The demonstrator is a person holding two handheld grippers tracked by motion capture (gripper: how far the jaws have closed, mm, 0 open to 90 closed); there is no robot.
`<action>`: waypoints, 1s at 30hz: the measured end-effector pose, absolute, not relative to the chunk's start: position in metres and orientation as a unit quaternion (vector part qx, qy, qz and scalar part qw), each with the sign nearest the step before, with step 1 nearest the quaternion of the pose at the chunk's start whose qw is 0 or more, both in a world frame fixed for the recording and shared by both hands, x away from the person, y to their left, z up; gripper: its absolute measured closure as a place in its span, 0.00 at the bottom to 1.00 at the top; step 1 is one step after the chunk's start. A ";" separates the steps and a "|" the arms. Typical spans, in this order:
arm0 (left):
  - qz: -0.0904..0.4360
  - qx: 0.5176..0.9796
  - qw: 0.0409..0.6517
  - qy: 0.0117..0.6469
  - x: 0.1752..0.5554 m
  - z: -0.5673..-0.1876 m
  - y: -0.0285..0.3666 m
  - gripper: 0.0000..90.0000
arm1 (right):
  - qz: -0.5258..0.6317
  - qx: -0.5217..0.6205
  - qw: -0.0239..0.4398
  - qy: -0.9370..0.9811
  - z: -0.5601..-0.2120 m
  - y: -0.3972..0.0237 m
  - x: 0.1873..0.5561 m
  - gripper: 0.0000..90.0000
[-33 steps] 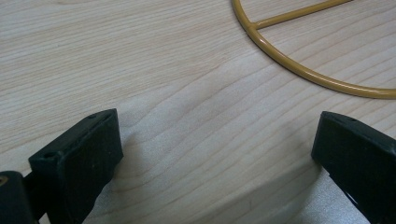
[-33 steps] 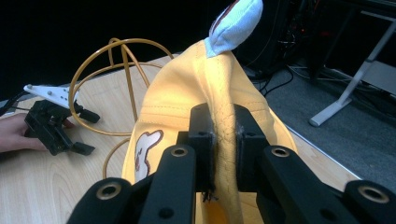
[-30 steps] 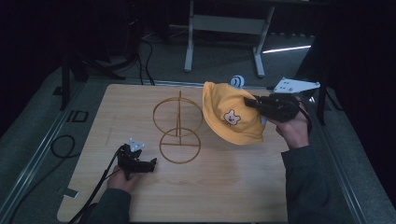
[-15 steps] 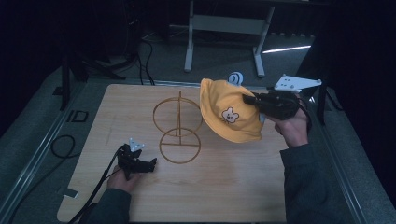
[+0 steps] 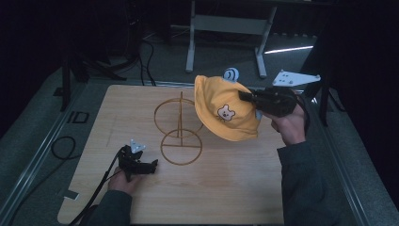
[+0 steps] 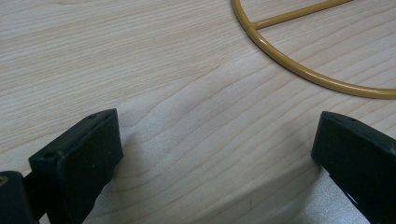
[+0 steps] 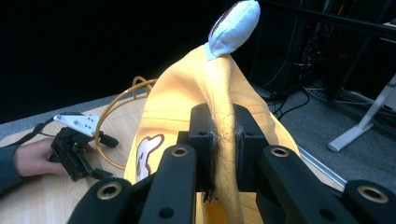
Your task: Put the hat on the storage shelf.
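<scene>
right gripper (image 5: pixel 247 97) is pinching a fold of the yellow hat (image 5: pixel 225 109) | hat is hanging above the table (image 5: pixel 235 188), beside the wire stand (image 5: pixel 179 134) | left gripper (image 5: pixel 151 165) is resting open-jawed on the table

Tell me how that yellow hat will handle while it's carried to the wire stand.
Probably floppy: the yellow hat hangs in folds from the right hand-held gripper, which pinches only a thin pleat of fabric. It looks light, so it may sway. The wire stand seems slender and might tip if the hat drags on it.
</scene>
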State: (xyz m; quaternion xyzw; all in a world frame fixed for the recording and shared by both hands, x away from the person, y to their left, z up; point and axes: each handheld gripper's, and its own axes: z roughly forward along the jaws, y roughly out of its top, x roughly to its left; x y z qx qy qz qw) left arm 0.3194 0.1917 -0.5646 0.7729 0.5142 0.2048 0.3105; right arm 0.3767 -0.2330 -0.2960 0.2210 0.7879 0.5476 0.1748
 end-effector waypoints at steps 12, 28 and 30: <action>0.205 0.773 0.310 0.514 0.319 -0.565 0.192 0.02 | 0.554 0.213 0.164 0.788 -0.294 -0.225 0.379 0.90; 0.205 0.773 0.310 0.514 0.319 -0.565 0.192 0.02 | 0.564 0.195 0.151 0.788 -0.289 -0.207 0.379 0.90; 0.205 0.773 0.310 0.514 0.319 -0.565 0.192 0.02 | 0.562 0.192 0.151 0.790 -0.289 -0.204 0.379 0.90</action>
